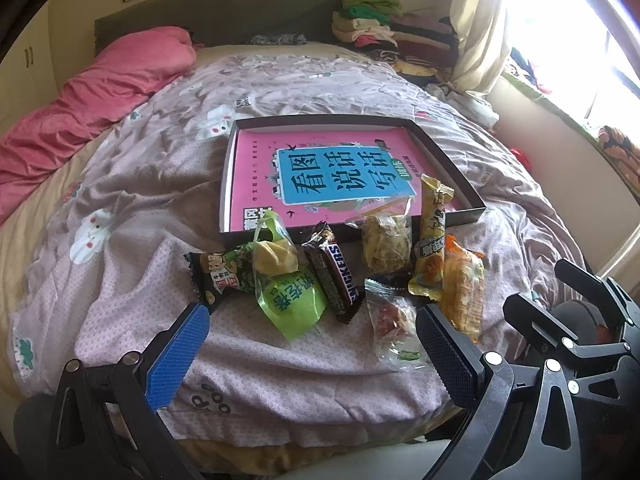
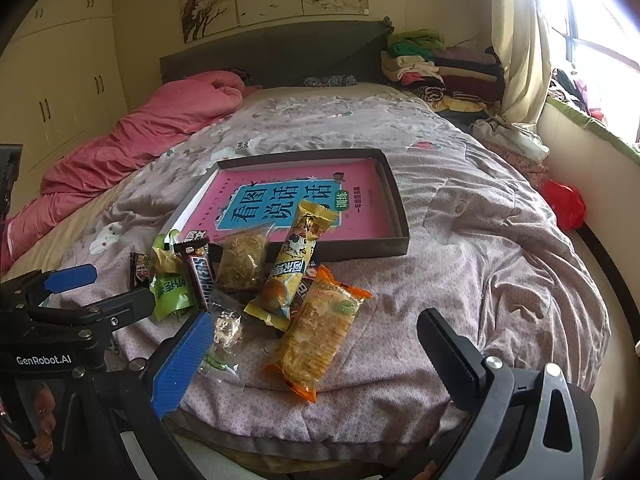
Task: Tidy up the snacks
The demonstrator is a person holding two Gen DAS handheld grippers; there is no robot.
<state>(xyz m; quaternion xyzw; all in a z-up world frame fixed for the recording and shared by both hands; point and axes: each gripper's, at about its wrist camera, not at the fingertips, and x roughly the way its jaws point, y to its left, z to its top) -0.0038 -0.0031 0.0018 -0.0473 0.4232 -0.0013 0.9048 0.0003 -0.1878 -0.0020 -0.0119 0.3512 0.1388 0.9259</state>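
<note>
Several snacks lie in a loose heap on the bed in front of a shallow dark box (image 1: 460,170) (image 2: 396,200), which holds a pink book (image 1: 332,176). The heap includes a Snickers bar (image 1: 332,276) (image 2: 200,276), a green pack (image 1: 288,300), a dark cartoon pack (image 1: 212,280), a clear bag of brown flakes (image 1: 386,240), a long yellow pack (image 2: 296,256) leaning on the box's front wall, an orange pack (image 2: 320,332) and a small clear pack (image 1: 394,328). My left gripper (image 1: 313,309) hovers open before the heap. Beside it, the right gripper (image 2: 316,316) is open over the orange pack.
A pink quilt (image 1: 100,92) lies along the bed's left side. Folded clothes (image 2: 432,64) are stacked by the headboard at the right. A curtain (image 2: 520,48), a windowsill and a red bag (image 2: 564,204) are at the right. The bed's near edge runs just below the grippers.
</note>
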